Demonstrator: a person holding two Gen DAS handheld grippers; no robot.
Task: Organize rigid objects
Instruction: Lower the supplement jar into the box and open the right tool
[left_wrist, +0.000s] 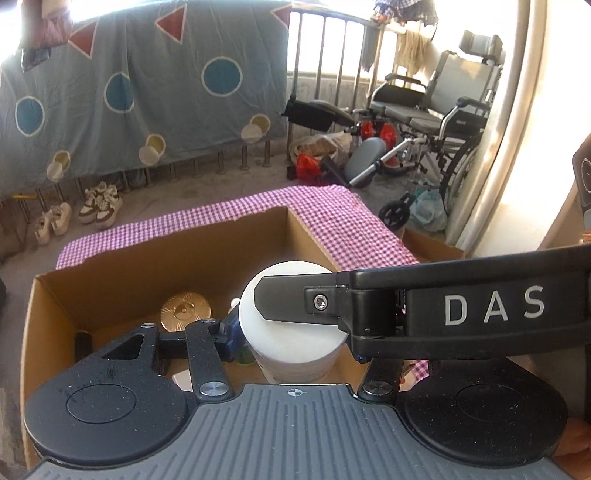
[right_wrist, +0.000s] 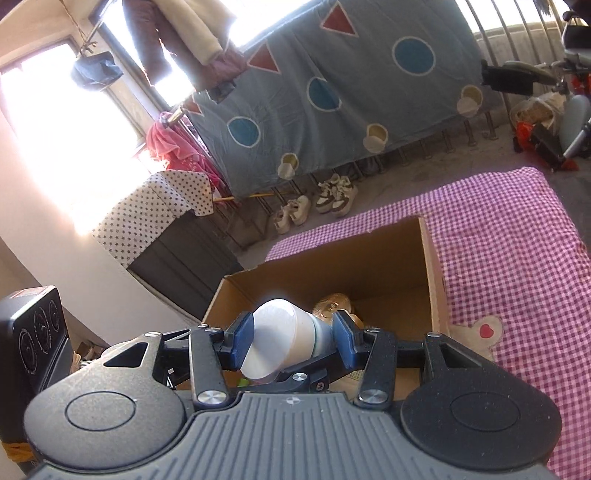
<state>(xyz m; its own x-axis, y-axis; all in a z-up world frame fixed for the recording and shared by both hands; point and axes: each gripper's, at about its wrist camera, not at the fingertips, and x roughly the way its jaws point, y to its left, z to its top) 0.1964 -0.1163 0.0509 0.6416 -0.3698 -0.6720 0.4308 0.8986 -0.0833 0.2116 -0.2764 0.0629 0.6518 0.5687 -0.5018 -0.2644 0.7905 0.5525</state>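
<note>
Right wrist view: your right gripper (right_wrist: 291, 345) and left gripper (left_wrist: 291, 325) both pinch the jar (right_wrist: 284, 343) above the box (right_wrist: 428, 266); next, lower it inside.

left wrist: close, angled down | right wrist: same; both share cardboard box (left_wrist: 229, 243)

The cardboard box (right_wrist: 391, 258) is open at the top, but its mouth is blocked at lower centre by the white jar (right_wrist: 284, 339). Bare checked cloth (right_wrist: 517, 258) is left free at right.
</note>
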